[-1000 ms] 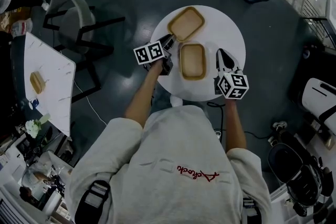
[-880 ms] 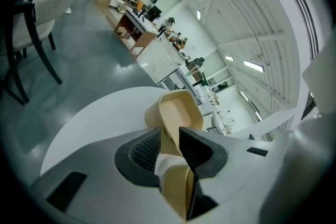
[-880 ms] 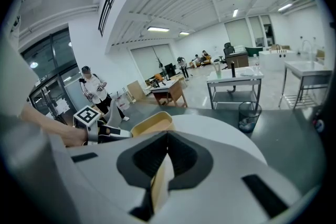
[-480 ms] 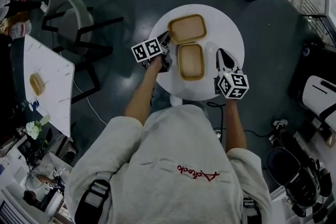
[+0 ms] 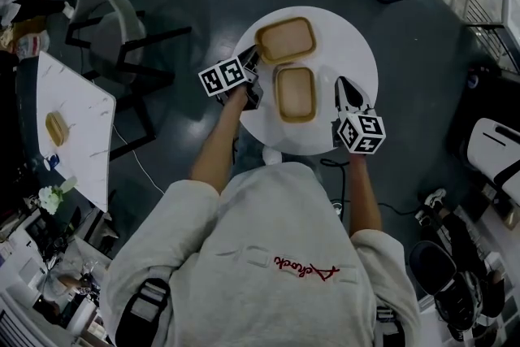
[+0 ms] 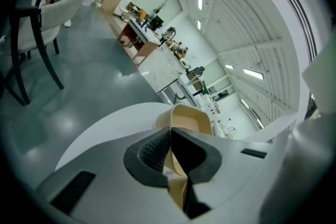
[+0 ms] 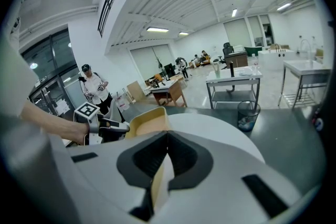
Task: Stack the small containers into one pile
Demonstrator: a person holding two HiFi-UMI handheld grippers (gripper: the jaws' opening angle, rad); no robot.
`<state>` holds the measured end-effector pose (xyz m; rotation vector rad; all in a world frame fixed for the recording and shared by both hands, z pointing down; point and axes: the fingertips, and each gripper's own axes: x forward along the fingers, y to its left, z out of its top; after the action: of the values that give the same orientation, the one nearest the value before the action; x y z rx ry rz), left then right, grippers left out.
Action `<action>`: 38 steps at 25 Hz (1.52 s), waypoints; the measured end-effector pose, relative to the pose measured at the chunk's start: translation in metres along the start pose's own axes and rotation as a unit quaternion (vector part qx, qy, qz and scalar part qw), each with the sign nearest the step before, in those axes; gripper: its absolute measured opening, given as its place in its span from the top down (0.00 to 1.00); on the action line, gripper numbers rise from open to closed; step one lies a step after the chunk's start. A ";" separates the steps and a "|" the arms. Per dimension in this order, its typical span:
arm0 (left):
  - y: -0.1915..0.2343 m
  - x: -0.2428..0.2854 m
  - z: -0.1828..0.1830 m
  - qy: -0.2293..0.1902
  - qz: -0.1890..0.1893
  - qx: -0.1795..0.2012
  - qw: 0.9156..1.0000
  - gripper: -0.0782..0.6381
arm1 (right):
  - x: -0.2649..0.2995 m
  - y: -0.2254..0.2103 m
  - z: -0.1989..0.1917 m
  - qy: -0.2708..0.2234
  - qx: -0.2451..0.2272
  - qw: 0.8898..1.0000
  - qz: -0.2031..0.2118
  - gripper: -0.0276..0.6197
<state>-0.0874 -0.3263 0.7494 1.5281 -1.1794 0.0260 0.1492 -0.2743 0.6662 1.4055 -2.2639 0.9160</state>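
Pads (image 6: 151, 153), ribbed, of left hand-held gripper (image 6: 169, 136) just clamped thin-walled tan rounded-rectangular container (image 6: 187, 119); right hand-held gripper (image 7: 168, 138) clenched.

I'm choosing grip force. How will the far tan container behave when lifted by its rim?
The far container looks thin-walled and empty, so probably light, and its rim may flex. The left gripper, whose jaws have just been closing onto that rim, pinches one edge, so it would likely tilt when lifted. Its flat base shouldn't roll.
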 end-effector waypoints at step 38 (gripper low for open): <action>-0.128 -0.045 -0.047 0.251 -0.115 0.543 0.793 0.86 | -0.084 0.001 -0.010 -0.038 0.003 0.998 -0.040 0.92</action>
<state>0.0013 -0.2814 0.6461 2.4275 -0.4819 1.0459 0.1872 -0.2103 0.6253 1.5457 -2.2423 0.8603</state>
